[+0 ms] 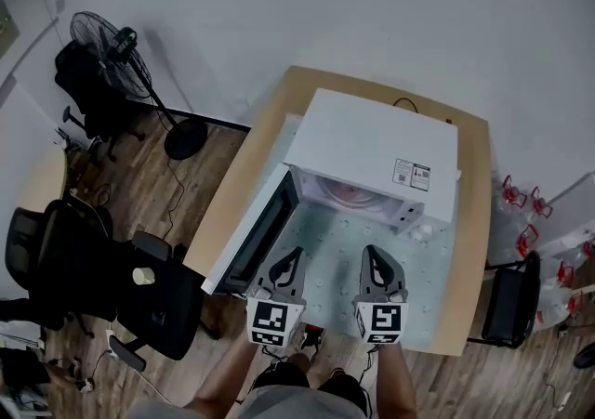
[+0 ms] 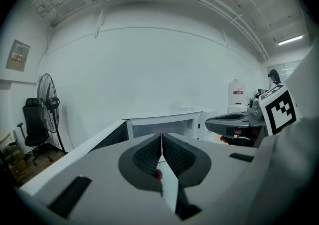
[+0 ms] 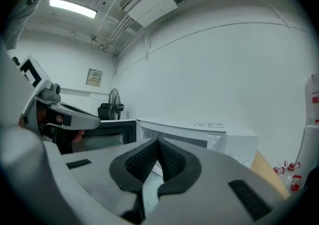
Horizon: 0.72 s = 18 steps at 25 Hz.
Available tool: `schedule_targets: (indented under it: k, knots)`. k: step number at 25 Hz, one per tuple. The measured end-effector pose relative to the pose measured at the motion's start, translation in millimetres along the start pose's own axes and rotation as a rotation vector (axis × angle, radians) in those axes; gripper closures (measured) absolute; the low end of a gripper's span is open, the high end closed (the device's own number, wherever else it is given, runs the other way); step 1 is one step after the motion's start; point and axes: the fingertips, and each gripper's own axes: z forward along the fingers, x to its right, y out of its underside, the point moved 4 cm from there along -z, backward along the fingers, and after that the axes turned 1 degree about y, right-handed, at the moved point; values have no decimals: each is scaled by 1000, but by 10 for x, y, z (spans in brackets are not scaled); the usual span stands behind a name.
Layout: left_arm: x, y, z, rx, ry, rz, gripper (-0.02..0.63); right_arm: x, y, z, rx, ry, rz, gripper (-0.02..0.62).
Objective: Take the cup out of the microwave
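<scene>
A white microwave (image 1: 376, 152) stands on a pale mat on the wooden table (image 1: 476, 222). Its door (image 1: 256, 231) hangs open to the left. Inside the cavity I see a pale pinkish round shape (image 1: 349, 192); whether it is the cup I cannot tell. My left gripper (image 1: 290, 255) and right gripper (image 1: 372, 254) hover side by side in front of the opening, both shut with nothing in them. In the left gripper view the left gripper (image 2: 161, 136) points at the open cavity (image 2: 159, 129), pads together. In the right gripper view the right gripper (image 3: 158, 141) faces the microwave (image 3: 199, 136).
A standing fan (image 1: 104, 41) and black office chairs (image 1: 139, 301) are on the wooden floor to the left. Water bottles with red caps (image 1: 525, 213) and a dark stool (image 1: 509, 306) are on the right. A small white object (image 1: 420, 233) lies beside the microwave's front corner.
</scene>
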Motion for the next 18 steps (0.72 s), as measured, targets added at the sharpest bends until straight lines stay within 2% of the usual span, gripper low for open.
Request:
schedule_targets:
  k: [10, 18]
  knots:
    - [-413, 242, 723, -17, 40, -26, 578, 108, 371, 784, -46, 37, 11, 578]
    - [-566, 427, 1061, -42, 52, -30, 578, 196, 621, 1247, -72, 61, 29, 577]
